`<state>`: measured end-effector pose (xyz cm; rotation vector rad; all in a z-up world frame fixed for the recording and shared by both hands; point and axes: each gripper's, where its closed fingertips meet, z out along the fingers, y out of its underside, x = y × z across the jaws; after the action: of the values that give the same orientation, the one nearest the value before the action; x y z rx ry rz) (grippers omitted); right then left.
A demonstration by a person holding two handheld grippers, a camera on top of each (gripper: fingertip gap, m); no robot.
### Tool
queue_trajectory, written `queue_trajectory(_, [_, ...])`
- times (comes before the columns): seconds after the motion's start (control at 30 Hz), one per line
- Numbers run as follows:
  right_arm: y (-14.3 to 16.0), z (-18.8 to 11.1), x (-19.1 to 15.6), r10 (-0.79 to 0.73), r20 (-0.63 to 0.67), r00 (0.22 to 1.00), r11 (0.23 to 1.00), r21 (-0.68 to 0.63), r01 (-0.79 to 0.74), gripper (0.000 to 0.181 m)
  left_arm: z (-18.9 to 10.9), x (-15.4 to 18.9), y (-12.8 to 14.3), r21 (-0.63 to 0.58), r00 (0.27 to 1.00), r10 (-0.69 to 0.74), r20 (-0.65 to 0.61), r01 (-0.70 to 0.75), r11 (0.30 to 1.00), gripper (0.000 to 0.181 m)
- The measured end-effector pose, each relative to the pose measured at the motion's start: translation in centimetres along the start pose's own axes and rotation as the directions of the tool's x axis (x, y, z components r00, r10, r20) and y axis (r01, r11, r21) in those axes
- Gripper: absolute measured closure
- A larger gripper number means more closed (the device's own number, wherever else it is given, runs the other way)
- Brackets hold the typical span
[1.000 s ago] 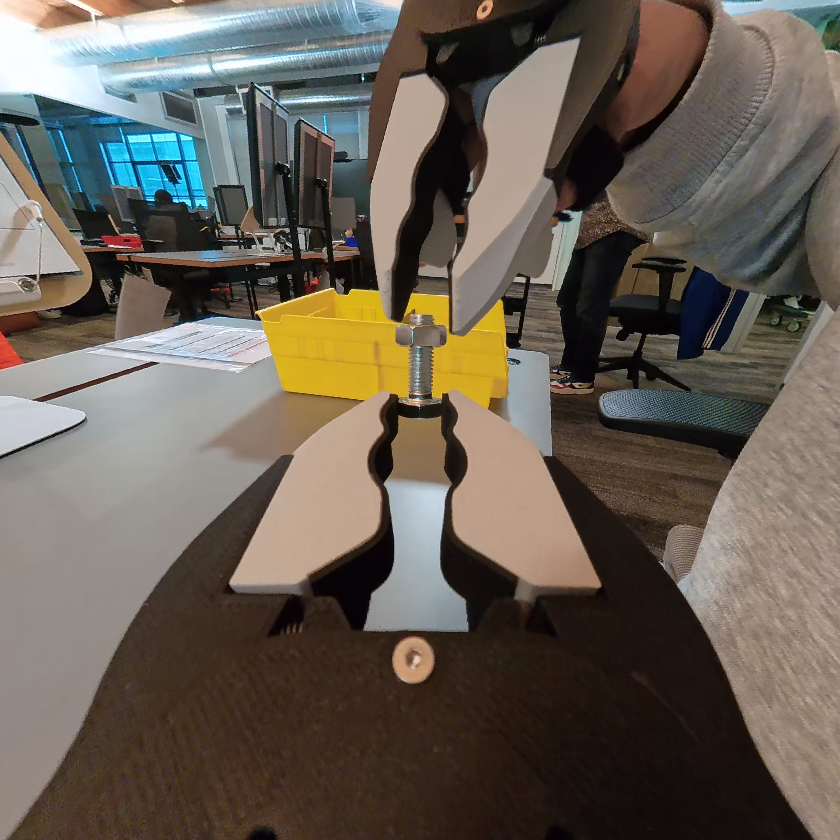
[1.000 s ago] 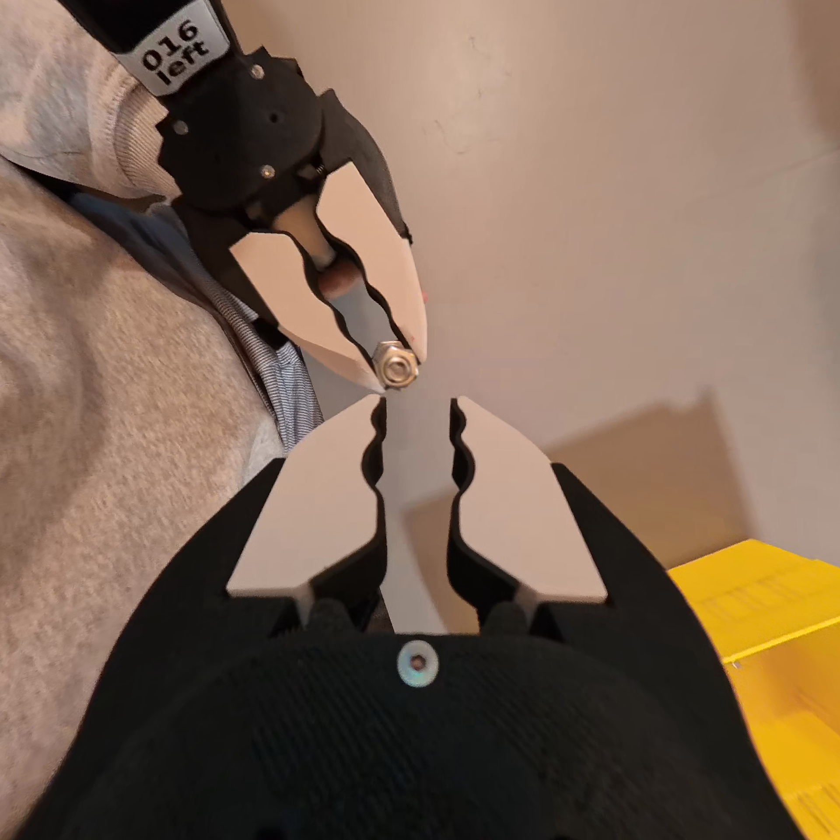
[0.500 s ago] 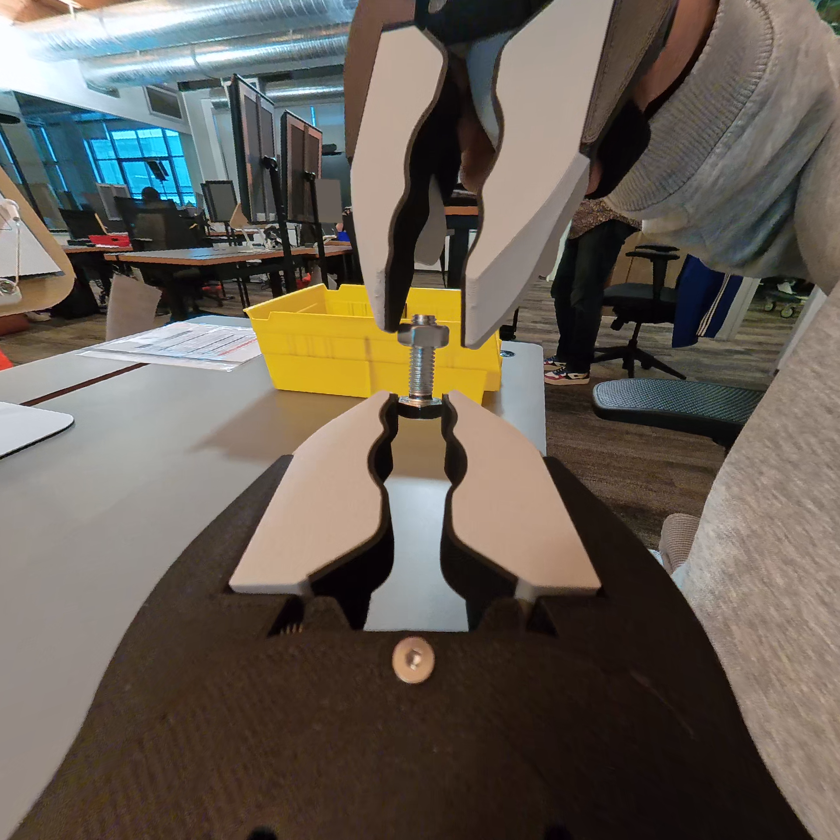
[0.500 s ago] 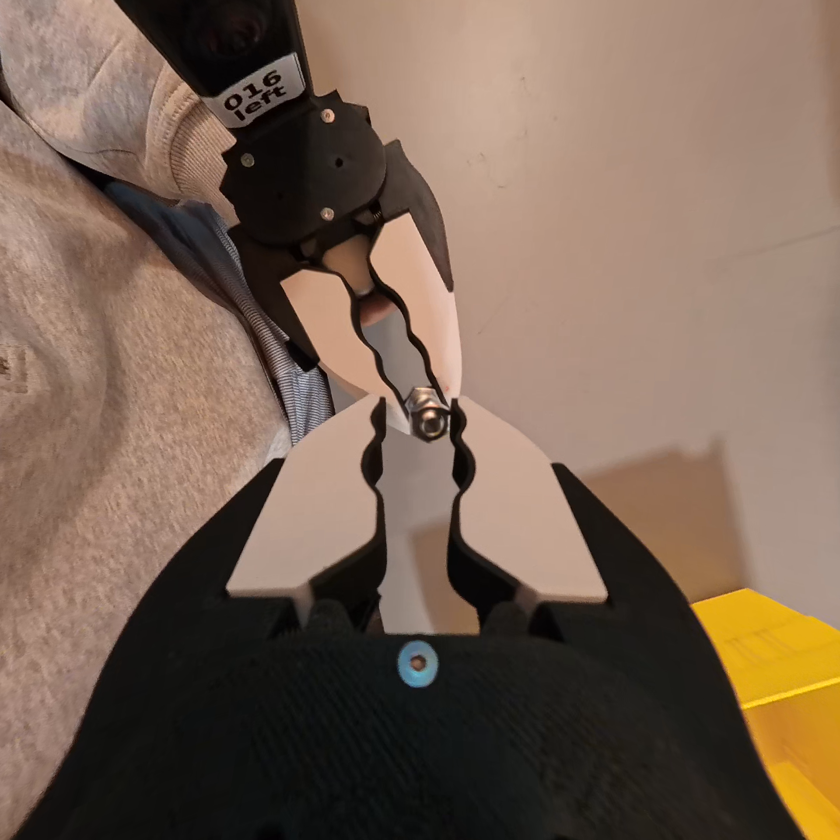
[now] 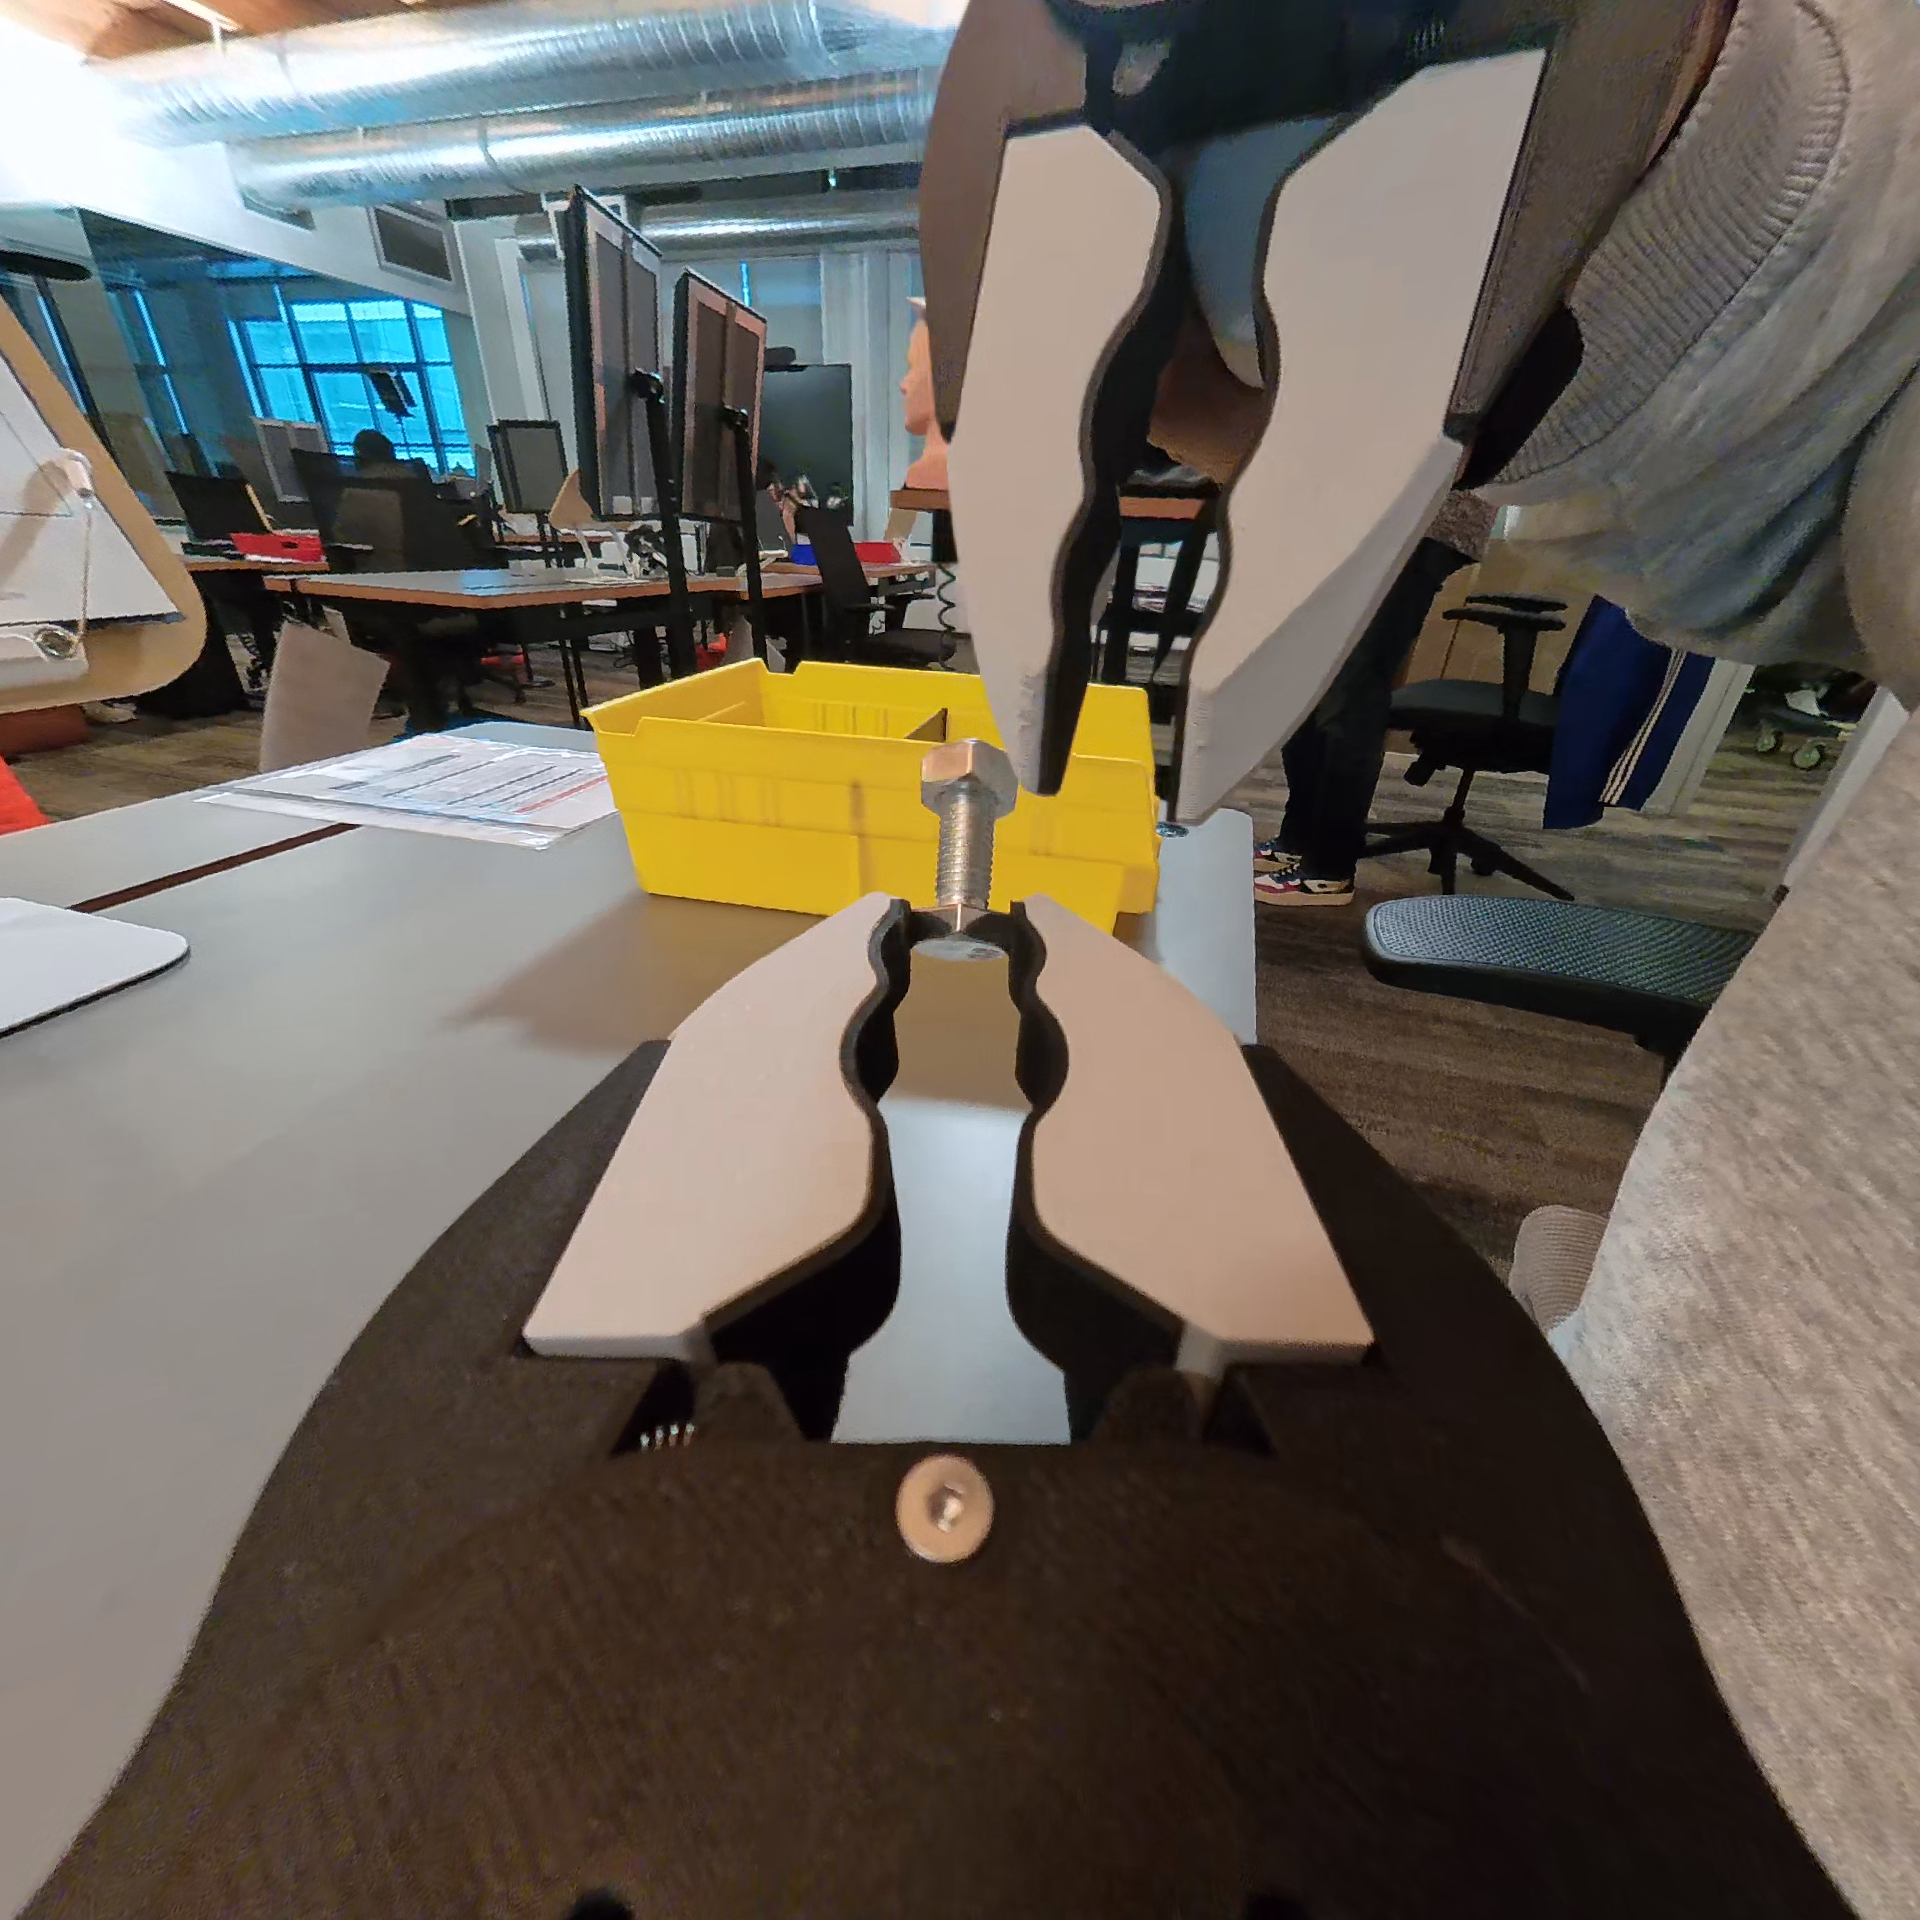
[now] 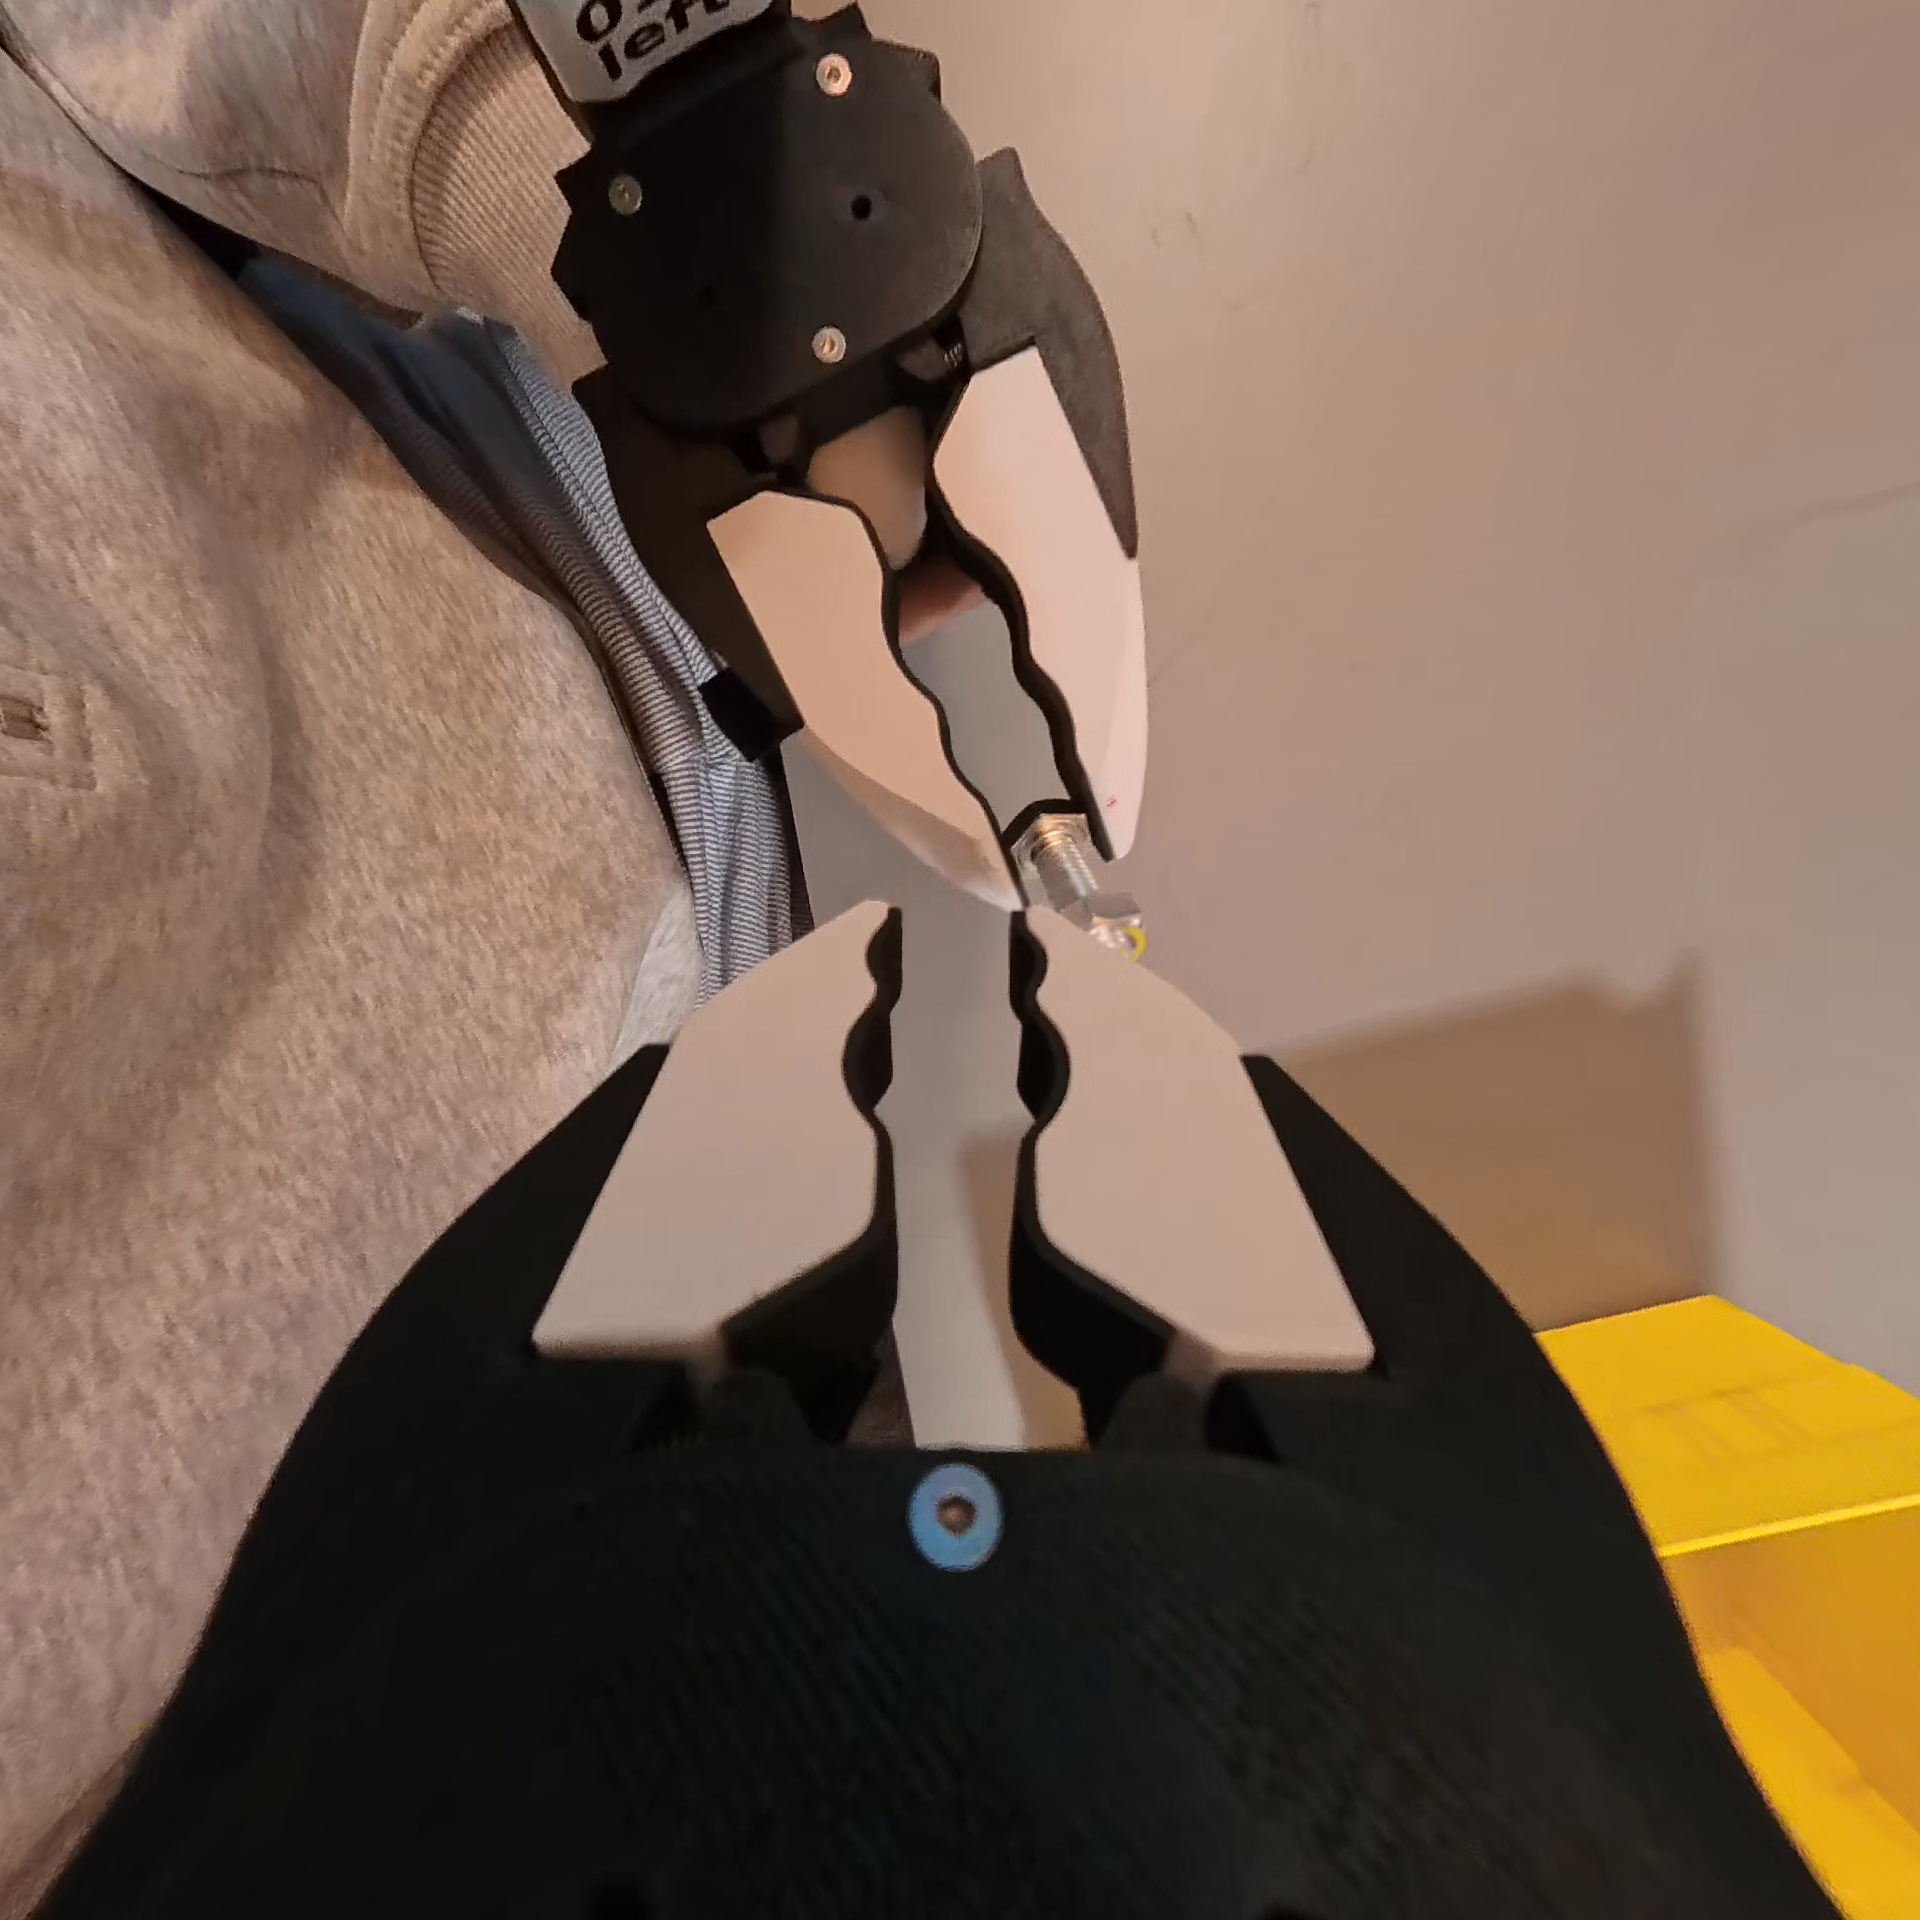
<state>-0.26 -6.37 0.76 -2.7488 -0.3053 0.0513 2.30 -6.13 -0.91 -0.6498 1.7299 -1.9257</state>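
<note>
**Left gripper holds bolt upright; right gripper open beside its top**

Holding: The left gripper [image 5: 956,925] has its fingers closed to a narrow gap, clamping the lower hex end of a bolt [image 5: 964,852]. The bolt stands upright from the fingertips over the grey table [image 5: 312,1039], threaded shank exposed, with a hex piece on top. Whether that top piece is a nut or the bolt's head cannot be told.

Nearest: The right gripper [image 5: 1117,790] comes down from above the bolt with its fingers spread wide and nothing between them. One fingertip sits just beside the bolt's top hex, on its right side; contact cannot be confirmed. In the right wrist view the bolt [image 6: 1060,862] lies just past one fingertip of the right gripper [image 6: 956,920], outside the gap and not within it.

Surroundings: A yellow bin [image 5: 883,810] stands behind the bolt. Printed sheets [image 5: 416,779] lie behind and left of the bolt.

Markings: A white sticker [image 6: 644,42] with dark characters sits on the left gripper's body, well back from the bolt. The sheets carry print too small to read. No brand marks seen.
</note>
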Motion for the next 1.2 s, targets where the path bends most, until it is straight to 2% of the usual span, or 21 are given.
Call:
queue_trajectory(0.23, [1.2, -0.4, 1.1, 0.036, -0.033, 0.999, 0.999, -0.018, -0.037, 0.162, -0.3, -0.1, -0.7, 0.043, 1.0, -0.014, 0.005, 0.014, 0.999, 0.162])
queue_trajectory(0.53, [-0.7, -1.0, 1.4, 0.064, 0.004, 0.998, 0.99, 0.124, -0.064, 0.154, -0.3, 0.6, -1.0, 0.067, 1.0, 0.001, -0.03, 0.001, 0.998, 0.162])
queue_trajectory(0.77, [-1.6, -0.6, 0.4, 0.018, 0.029, 0.999, 0.99, 0.143, -0.022, 0.158, -0.2, 0.4, -0.9, 0.059, 1.0, 0.003, -0.022, -0.001, 0.998, 0.162])
queue_trajectory(0.9, [-1.8, -1.1, 0.9, -0.002, -0.02, 1.0, 0.991, 0.135, 0.005, 0.157, -0.3, 0.2, -1.0, 0.064, 1.0, -0.005, -0.016, 0.006, 0.998, 0.162])
queue_trajectory(1.03, [-1.4, -1.9, 2.1, 0.044, -0.042, 0.998, 0.988, 0.151, -0.038, 0.158, -0.4, 0.1, -1.2, 0.074, 1.0, -0.006, -0.014, 0.007, 0.997, 0.162])
queue_trajectory(1.2, [-0.6, -1.1, 1.8, 0.107, 0.032, 0.994, 0.983, 0.147, -0.111, 0.155, -0.6, 0.3, -1.7, 0.098, 1.0, 0.0, -0.02, 0.002, 0.995, 0.162])
